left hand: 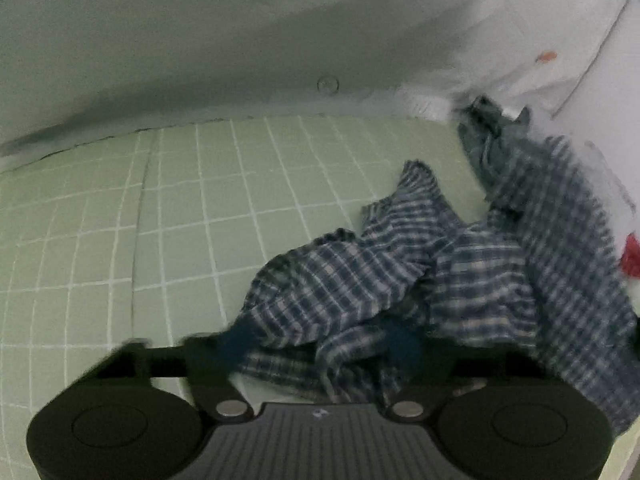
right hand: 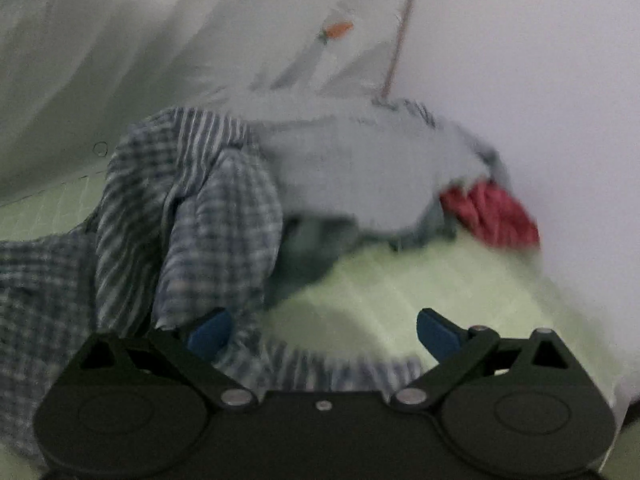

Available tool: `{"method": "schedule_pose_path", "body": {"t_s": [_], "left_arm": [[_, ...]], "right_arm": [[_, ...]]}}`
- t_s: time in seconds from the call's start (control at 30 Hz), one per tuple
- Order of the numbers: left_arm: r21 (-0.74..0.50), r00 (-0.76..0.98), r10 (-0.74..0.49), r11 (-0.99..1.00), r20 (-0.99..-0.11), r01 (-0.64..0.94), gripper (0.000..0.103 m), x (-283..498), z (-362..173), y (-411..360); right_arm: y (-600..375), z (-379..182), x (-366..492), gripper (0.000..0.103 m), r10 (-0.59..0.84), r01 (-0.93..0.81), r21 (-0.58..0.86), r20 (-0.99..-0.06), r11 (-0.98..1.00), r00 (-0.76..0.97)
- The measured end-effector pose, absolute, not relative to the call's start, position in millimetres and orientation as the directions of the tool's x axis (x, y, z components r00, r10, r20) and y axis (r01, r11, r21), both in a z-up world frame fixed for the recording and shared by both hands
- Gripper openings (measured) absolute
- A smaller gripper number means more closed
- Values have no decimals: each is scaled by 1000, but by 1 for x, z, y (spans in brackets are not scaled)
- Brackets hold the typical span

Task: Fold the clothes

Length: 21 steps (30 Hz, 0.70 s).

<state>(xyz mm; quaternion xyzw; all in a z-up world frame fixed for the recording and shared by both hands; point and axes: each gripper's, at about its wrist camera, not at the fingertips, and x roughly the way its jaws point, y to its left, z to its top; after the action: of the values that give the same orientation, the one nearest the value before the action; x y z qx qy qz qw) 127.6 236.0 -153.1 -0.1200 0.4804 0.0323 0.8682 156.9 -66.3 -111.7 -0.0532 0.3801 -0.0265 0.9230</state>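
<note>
Plaid cloth in dark blue and white, a crumpled shirt (left hand: 400, 272), lies heaped on a pale green mat (left hand: 160, 220) ruled with a white grid, and in the left wrist view it fills the stretch from the middle toward 3 and 4 o'clock, its upper part rising toward a white wall at 1 o'clock. Down at 6 o'clock the left gripper (left hand: 320, 344) reaches into the nearest folds; its blue fingertips (left hand: 236, 344) show on either side of a bunched fold, the frame is smeared there, and whether they press on the cloth I cannot tell. A scrap of red fabric (left hand: 632, 256) peeks out at 3 o'clock, at the edge of the heap. In the right wrist view the same shirt (right hand: 192, 216) hangs in folds from 9 o'clock toward the centre, with a light grey garment (right hand: 360, 172) lying across the middle and the red fabric (right hand: 492, 216) just beside it at 3 o'clock. The right gripper (right hand: 324, 334) sits at 6 o'clock with its blue fingertips (right hand: 436, 336) spread wide apart; one tip touches the shirt's hanging edge, the other stands over bare mat (right hand: 400, 288), and a strip of plaid cloth lies below the gap between them
</note>
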Motion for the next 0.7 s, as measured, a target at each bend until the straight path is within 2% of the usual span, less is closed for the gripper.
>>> {"method": "schedule_pose_path", "body": {"t_s": [0.03, 0.13, 0.3, 0.47, 0.7], "left_arm": [[-179, 533, -54, 966, -844, -186, 2, 128, -154, 237], [-172, 537, -25, 959, -843, -226, 3, 120, -150, 242], [-88, 524, 105, 940, -845, -331, 3, 66, -129, 269], [-19, 433, 257, 842, -864, -539, 3, -38, -114, 321], [5, 262, 293, 676, -919, -737, 4, -175, -120, 357]], "right_arm": [[-66, -110, 153, 101, -87, 6, -118, -696, 993, 713], [-65, -103, 144, 101, -80, -1, -118, -684, 993, 725], [-60, -95, 131, 101, -47, -28, -102, -668, 994, 743], [-36, -93, 107, 101, 31, -119, -87, -669, 989, 743], [10, -109, 65, 101, 162, -266, -30, -726, 963, 668]]}}
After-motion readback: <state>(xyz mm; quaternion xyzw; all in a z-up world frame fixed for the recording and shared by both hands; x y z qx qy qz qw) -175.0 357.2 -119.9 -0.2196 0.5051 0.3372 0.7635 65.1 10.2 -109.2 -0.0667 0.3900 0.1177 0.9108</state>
